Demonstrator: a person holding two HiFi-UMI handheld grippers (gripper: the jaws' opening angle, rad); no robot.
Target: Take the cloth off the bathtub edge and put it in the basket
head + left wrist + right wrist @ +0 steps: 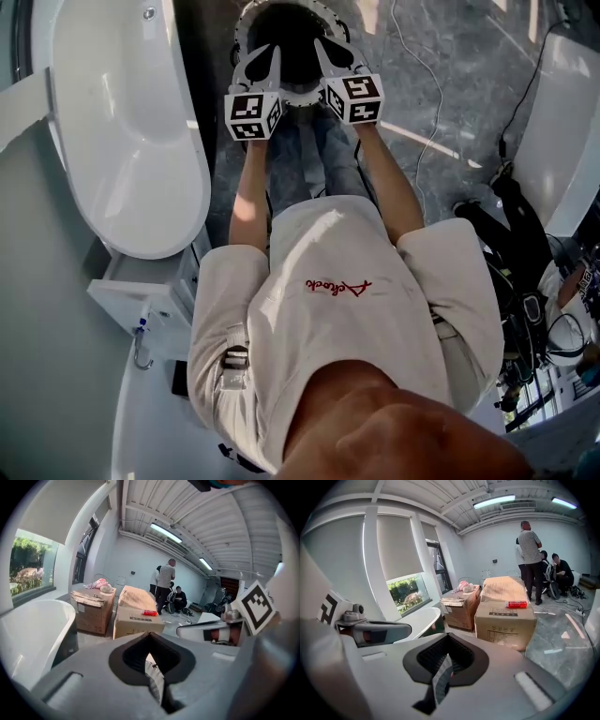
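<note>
In the head view both grippers are held side by side over a round dark basket (302, 95) on the floor ahead of the person's legs. My left gripper (258, 64) and my right gripper (333, 54) are shut, jaws together, with nothing between them. The white bathtub (131, 141) lies to the left, its edge bare. No cloth shows in any view, and the basket's inside is too dark to read. In the left gripper view the left gripper (152, 665) points level across the room, tub (28, 630) at left. The right gripper (445, 663) does the same.
Cardboard boxes (138, 611) (506, 616) stand ahead on the marble floor, with people (164, 585) behind them. A cable (422, 84) trails over the floor at right. A white fixture (572, 112) and dark gear (525, 281) crowd the right; a white ledge (141, 300) sits by the tub.
</note>
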